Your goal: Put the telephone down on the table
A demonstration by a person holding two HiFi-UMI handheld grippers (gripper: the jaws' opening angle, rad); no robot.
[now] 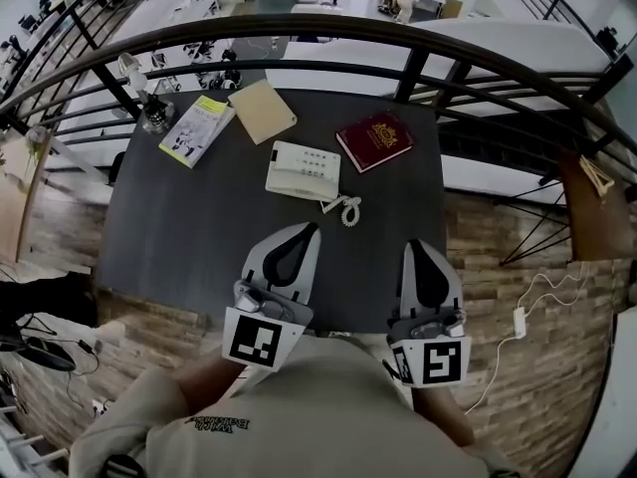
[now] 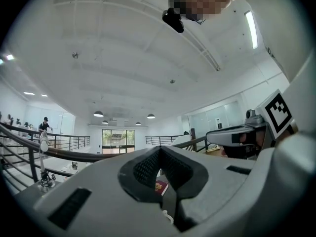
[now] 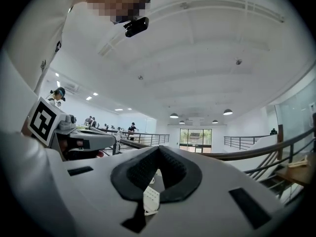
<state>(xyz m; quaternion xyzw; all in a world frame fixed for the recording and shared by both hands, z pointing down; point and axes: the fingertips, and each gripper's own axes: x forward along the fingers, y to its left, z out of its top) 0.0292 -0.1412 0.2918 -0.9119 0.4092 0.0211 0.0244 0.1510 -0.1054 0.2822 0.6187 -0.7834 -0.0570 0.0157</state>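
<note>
On the dark grey square table (image 1: 179,237), in the head view, the white plastic corded telephone (image 1: 303,170) lies flat toward the far edge. The left gripper (image 1: 309,229) and right gripper (image 1: 418,247) sit over the near edge. In the left gripper view its jaws meet, empty. In the right gripper view its jaws also meet on nothing.

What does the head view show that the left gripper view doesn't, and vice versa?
Head view only: the telephone, its white body resting on the dark table, the tan folder and the yellow-green booklet. Left gripper view only: ceiling lamps, far windows, the head-mounted camera. Both: the red book, the curved railing, the right gripper, and the left gripper, shut on nothing.
</note>
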